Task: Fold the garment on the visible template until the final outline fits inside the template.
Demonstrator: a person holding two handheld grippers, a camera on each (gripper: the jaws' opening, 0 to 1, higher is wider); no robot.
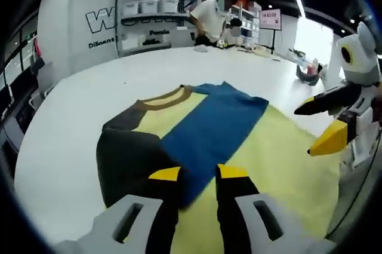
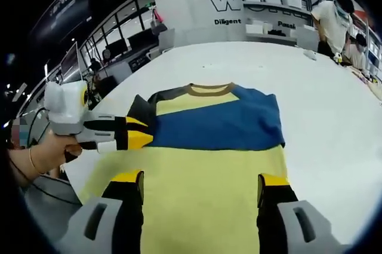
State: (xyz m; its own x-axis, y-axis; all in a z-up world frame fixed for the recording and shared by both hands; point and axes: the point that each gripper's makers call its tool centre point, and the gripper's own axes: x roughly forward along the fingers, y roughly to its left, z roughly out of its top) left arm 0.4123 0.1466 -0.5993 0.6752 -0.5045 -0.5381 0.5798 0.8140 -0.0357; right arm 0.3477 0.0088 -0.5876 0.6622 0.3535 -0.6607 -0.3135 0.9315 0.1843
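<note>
- Right now I see the sweater lying flat on the white table, neck pointing away from me; no separate template outline is visible to me under it.
- Its body is pale yellow, with a brown collar and a blue sleeve folded across the chest, reaching from one side to the other.
- From the left gripper view, the dark sleeve lies at the sweater's left edge, beside the blue band.
- My left gripper hangs over that dark sleeve and the blue fold, jaws a narrow gap apart with nothing between them; whether the tips touch the cloth I cannot tell.
- My right gripper sits over the lower yellow part, jaws spread wide and empty.
- Seen from the right gripper view, a hand holds the left gripper at the sweater's left edge.
- Beyond the table stand shelves with white bins, and a person in a white shirt bends near them.
</note>
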